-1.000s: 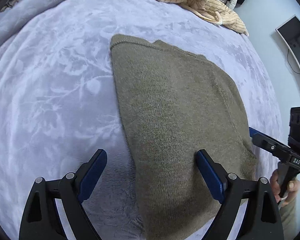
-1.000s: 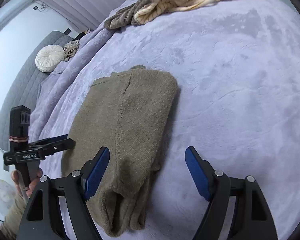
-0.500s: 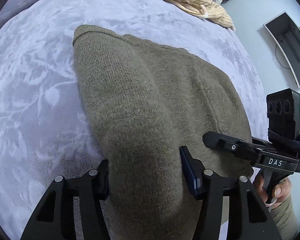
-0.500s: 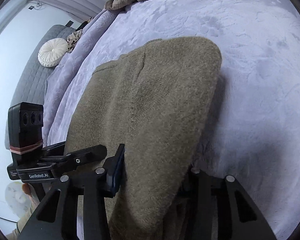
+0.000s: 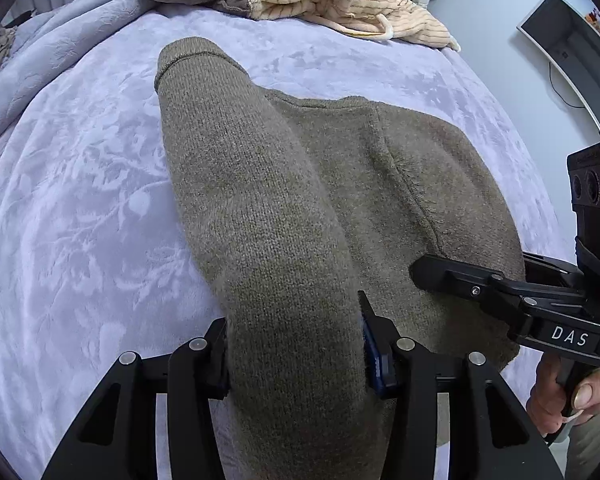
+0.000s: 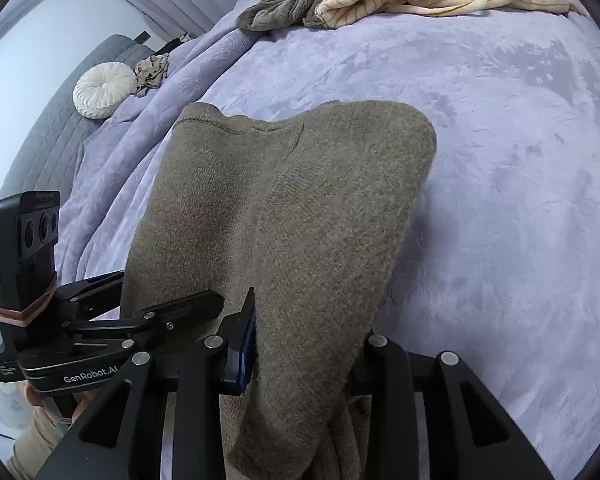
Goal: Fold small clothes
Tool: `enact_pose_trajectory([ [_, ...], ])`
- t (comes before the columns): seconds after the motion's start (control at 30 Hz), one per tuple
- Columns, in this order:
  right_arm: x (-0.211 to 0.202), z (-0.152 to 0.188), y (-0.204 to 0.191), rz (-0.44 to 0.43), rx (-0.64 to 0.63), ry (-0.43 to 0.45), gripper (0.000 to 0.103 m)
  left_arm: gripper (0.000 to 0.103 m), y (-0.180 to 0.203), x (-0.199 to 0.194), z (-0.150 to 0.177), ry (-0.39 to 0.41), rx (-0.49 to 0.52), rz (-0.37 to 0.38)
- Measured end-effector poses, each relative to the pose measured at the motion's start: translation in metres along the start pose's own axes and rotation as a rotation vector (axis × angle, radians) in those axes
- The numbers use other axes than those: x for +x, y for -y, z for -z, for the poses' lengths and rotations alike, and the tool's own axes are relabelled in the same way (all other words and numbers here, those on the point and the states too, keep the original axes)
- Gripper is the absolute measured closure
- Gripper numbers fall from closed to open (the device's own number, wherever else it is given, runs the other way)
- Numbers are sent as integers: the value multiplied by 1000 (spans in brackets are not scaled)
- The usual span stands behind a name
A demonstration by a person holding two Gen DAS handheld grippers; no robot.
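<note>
on a lilac bed (image 5: 80, 200), an olive knit sweater (image 5: 400, 184) lies part folded. the left tool (image 5: 294, 354) is closing, pinching a thick bunched near edge; beside it the right tool (image 6: 300, 354) is closing on the other near corner. the knit looks soft, light and floppy, likely sagging unless held at both corners.

A: Both views are evenly lit, bright and soft, with no glare on the bed (image 5: 80, 208).

B: Shadows?

A: Faint. A soft one lies along the right edge of the olive sweater (image 6: 332, 216) on the blanket. Nothing is blurred; the knit is sharp.

B: Distortion?

A: Strong fisheye bend. The bed bulges like a dome, and black vignette fills every corner.
</note>
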State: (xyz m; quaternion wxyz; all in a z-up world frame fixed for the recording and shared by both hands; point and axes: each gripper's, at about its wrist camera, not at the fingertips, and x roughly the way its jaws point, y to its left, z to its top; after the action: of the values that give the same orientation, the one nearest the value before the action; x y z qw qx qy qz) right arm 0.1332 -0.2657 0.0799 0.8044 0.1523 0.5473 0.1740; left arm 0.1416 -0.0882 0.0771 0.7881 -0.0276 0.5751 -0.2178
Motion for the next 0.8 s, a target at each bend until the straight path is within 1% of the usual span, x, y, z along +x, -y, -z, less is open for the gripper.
enact_pose_trajectory([
  [0.2, -18, 19, -16, 7, -16, 20, 67, 53, 5, -25, 25, 23, 5, -7],
  [0.37, -30, 37, -34, 31, -43, 31, 67, 53, 8, -40, 45, 38, -1, -6],
  [0.57, -37, 59, -51, 54, -66, 33, 67, 53, 9, -49, 66, 41, -2, -11],
  [0.8, -43, 82, -65, 57, -71, 33, 67, 53, 6, -62, 92, 48, -9, -9],
])
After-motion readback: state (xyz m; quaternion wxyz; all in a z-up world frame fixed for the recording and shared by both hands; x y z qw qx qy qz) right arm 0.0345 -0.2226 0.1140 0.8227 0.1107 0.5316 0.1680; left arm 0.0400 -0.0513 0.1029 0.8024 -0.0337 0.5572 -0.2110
